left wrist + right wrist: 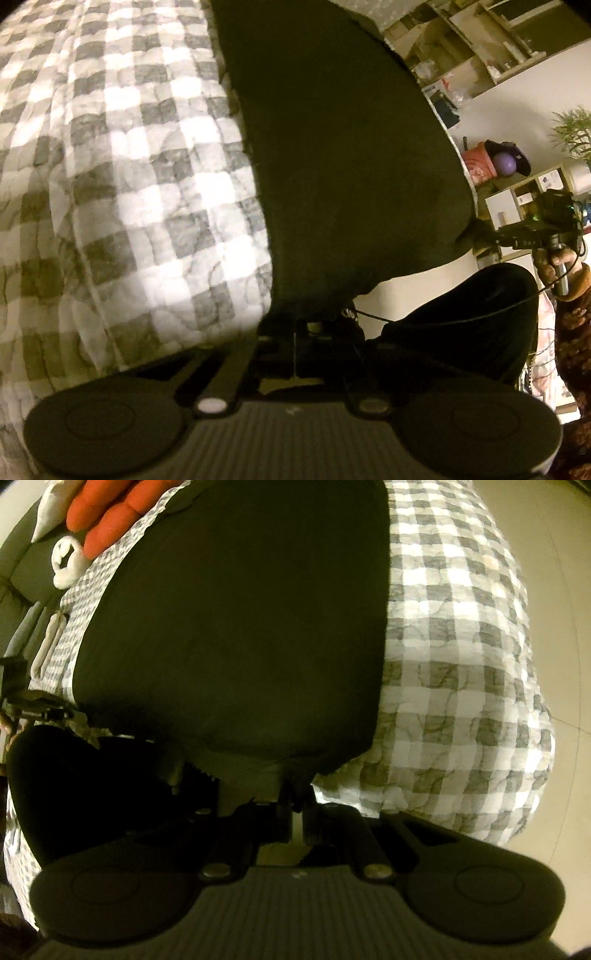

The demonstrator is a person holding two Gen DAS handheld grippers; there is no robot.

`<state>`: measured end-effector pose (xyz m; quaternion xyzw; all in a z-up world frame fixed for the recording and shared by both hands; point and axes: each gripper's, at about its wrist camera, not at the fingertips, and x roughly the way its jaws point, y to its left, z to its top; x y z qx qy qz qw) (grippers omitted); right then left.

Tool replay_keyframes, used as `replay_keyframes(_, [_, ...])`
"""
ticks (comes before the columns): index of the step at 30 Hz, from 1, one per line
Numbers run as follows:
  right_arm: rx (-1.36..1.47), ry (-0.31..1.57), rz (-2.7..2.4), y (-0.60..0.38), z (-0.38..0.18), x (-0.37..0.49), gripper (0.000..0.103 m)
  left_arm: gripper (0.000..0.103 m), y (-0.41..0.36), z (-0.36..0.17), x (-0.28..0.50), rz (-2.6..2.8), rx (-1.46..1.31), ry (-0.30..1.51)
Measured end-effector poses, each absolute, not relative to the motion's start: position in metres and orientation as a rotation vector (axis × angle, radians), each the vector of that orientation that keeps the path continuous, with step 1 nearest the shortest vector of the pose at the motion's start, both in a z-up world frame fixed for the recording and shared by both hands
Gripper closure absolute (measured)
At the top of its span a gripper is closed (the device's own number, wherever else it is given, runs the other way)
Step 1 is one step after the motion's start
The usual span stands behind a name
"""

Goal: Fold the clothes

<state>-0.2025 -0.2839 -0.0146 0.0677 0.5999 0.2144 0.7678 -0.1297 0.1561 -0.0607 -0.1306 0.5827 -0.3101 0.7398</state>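
Note:
A dark garment (332, 147) lies spread over a bed with a grey-and-white checked quilt (129, 166). My left gripper (295, 326) is shut on its near edge, where the cloth bunches between the fingertips. At the right of the left wrist view, a hand holds my right gripper (480, 230) pinching the garment's other near corner. In the right wrist view the dark garment (240, 627) fills the middle over the quilt (461, 664), and my right gripper (295, 801) is shut on its hem. Another dark fold of cloth (55, 794) hangs low at the left.
Open shelves (480, 44) with boxes stand beyond the bed, with a purple ball (504, 164) and a green plant (576, 129) on a low cabinet. A red-orange cushion (107, 513) and a white item (66, 565) lie at the bed's far end. Pale floor (554, 554) runs along the right.

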Motion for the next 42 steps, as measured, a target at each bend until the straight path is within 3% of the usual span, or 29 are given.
replay_keyframes(4, [0.145, 1.299, 0.465, -0.288, -0.013, -0.206, 0.098, 0.103, 0.166, -0.054, -0.137, -0.674, -0.278, 1.259])
replay_keyframes(6, [0.144, 1.302, 0.466, -0.289, -0.013, -0.207, 0.098, 0.093, 0.173, -0.054, -0.137, -0.655, -0.268, 1.273])
replay_keyframes(8, [0.146, 1.304, 0.467, -0.29, -0.013, -0.207, 0.098, 0.073, 0.181, -0.056, -0.136, -0.635, -0.271, 1.29])
replay_keyframes(11, [0.159, 1.302, 0.473, -0.29, -0.015, -0.206, 0.098, 0.062, 0.182, -0.062, -0.134, -0.658, -0.298, 1.295])
replay_keyframes(15, [0.156, 1.306, 0.479, -0.288, -0.015, -0.205, 0.098, 0.055, 0.177, -0.069, -0.128, -0.668, -0.324, 1.318])
replay_keyframes(18, [0.156, 1.305, 0.479, -0.288, -0.015, -0.206, 0.098, 0.057, 0.175, -0.073, -0.126, -0.646, -0.347, 1.326])
replay_keyframes(19, [0.158, 1.304, 0.477, -0.288, -0.015, -0.206, 0.098, 0.062, 0.174, -0.074, -0.126, -0.635, -0.351, 1.325])
replay_keyframes(21, [0.164, 1.302, 0.473, -0.289, -0.015, -0.206, 0.098, 0.083, 0.176, -0.073, -0.127, -0.63, -0.379, 1.309])
replay_keyframes(22, [0.167, 1.299, 0.47, -0.289, -0.015, -0.206, 0.098, 0.102, 0.178, -0.073, -0.128, -0.632, -0.397, 1.296])
replay_keyframes(33, [0.228, 1.201, 0.499, -0.307, 0.002, -0.217, 0.098, 0.102, 0.194, -0.029, -0.152, -0.79, -0.495, 1.058])
replay_keyframes(42, [0.385, 1.027, 0.493, -0.331, 0.026, -0.21, 0.098, 0.102, 0.224, -0.008, -0.161, -0.819, -0.753, 0.787])
